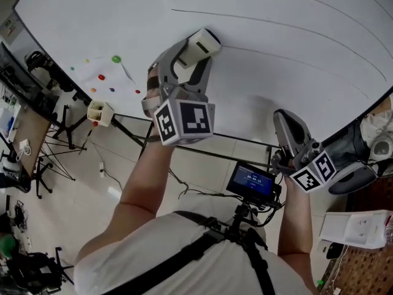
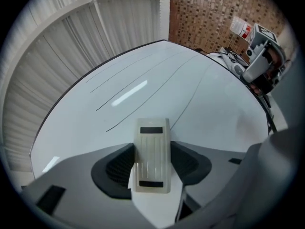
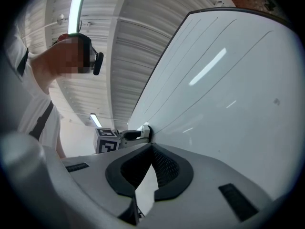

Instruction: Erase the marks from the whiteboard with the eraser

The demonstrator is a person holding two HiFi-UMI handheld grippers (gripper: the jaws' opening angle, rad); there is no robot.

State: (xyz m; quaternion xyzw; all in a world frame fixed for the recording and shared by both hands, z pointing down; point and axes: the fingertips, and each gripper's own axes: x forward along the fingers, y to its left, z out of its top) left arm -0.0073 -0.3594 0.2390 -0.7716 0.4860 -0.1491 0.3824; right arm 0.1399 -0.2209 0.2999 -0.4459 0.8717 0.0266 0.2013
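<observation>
Against the whiteboard [image 1: 92,17], among thin curved black marks [image 1: 184,11]: pale eraser [image 1: 201,45], clenched between left gripper [image 1: 191,55] pads. Right gripper [image 3: 151,149], lower right: pinched empty, tips meeting. From head view alone: coloured magnets [image 1: 116,59] far left.

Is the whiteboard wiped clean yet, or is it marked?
Marked: several long, thin dark lines run across the whiteboard.
</observation>
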